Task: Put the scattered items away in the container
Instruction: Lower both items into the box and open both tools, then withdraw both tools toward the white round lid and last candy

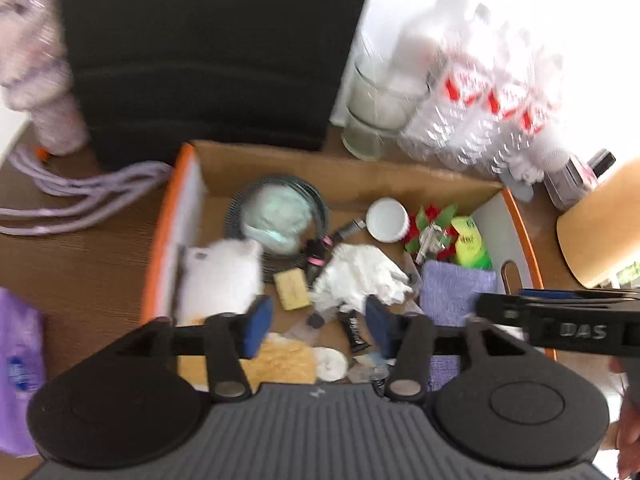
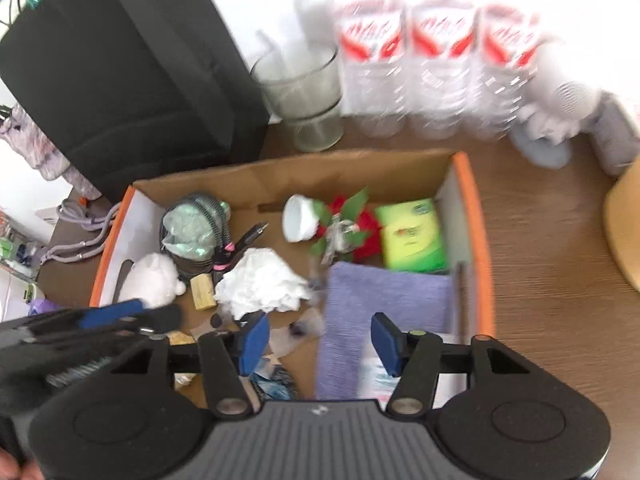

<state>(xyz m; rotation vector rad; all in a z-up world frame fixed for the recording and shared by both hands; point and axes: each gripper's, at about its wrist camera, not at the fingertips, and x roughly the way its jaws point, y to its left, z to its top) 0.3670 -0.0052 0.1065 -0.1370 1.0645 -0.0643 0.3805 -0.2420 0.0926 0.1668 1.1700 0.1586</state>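
My left fingers [image 1: 316,326] stand spread and empty over the cardboard box [image 1: 344,176], my right fingers [image 2: 316,340] likewise above the purple cloth [image 2: 384,296]. I'd lift both straight up, clear of the crumpled tissue [image 1: 360,276], before seeking strays on the bench [image 1: 80,256].

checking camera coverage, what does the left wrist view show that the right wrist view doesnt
Only the left wrist view shows the yellow sponge and round white pad at the near end of the cardboard box, plus a purple packet outside it.

Only the right wrist view shows the white packet near the purple cloth.

Both show the box, crumpled tissue, green packet, glass vase, water bottles, and both grippers open, left gripper and right gripper.
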